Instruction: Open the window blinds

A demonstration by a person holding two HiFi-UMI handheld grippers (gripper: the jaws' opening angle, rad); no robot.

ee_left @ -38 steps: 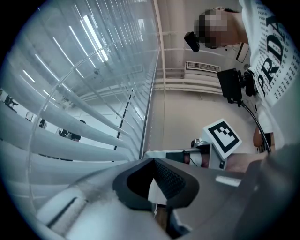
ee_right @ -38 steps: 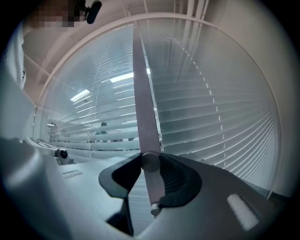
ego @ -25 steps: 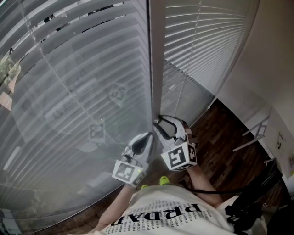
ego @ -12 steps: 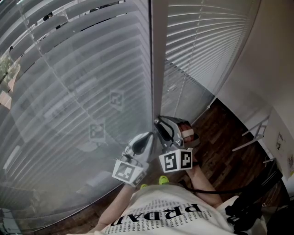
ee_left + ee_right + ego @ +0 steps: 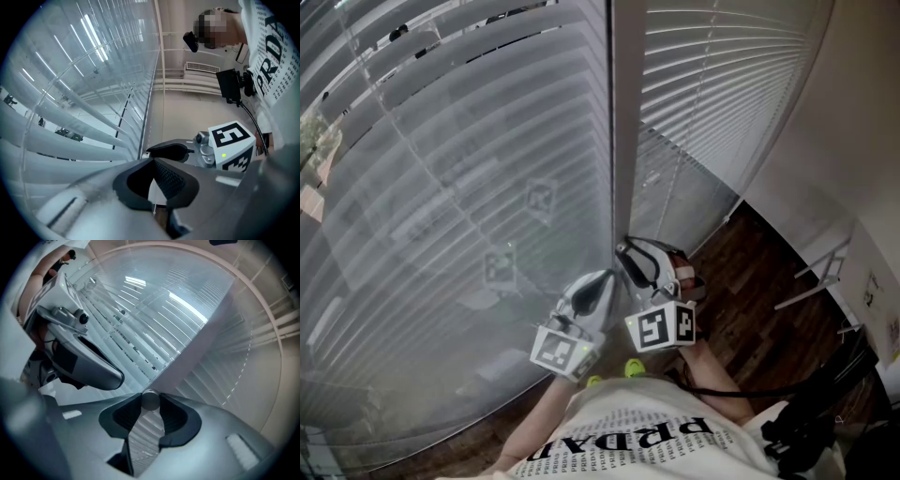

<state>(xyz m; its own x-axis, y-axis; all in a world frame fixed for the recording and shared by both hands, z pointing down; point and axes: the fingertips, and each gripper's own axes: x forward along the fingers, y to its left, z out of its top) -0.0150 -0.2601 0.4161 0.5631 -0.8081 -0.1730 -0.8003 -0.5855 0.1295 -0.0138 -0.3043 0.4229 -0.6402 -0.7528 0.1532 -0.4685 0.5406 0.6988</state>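
**Window blinds** [image 5: 469,187]: lowered over the glass ahead of me, on both sides of the frame post [image 5: 623,122].

**Tilt wand** [image 5: 150,400]: its round end is pinched between my right gripper's [image 5: 626,251] fingertips.

**Left gripper** [image 5: 151,161]: tips pressed together, nothing visible between them.

**Risk:** the pinch is shallow, so the wand may slip out during twisting.

**Change:** the right marker cube [image 5: 661,326] has rolled. The slats look unchanged.

The blind slats [image 5: 487,141] look smooth, pale and faintly glossy; plastic or painted metal, I cannot tell which. The tilt wand [image 5: 150,400] end is smooth grey plastic with a soft sheen. The left gripper [image 5: 152,162] and right gripper [image 5: 150,405] have matt grey plastic bodies; their pads [image 5: 171,180] are black, finely textured rubber. The floor [image 5: 759,291] is dark, slightly shiny wood. The shirt [image 5: 647,441] is white printed cloth.
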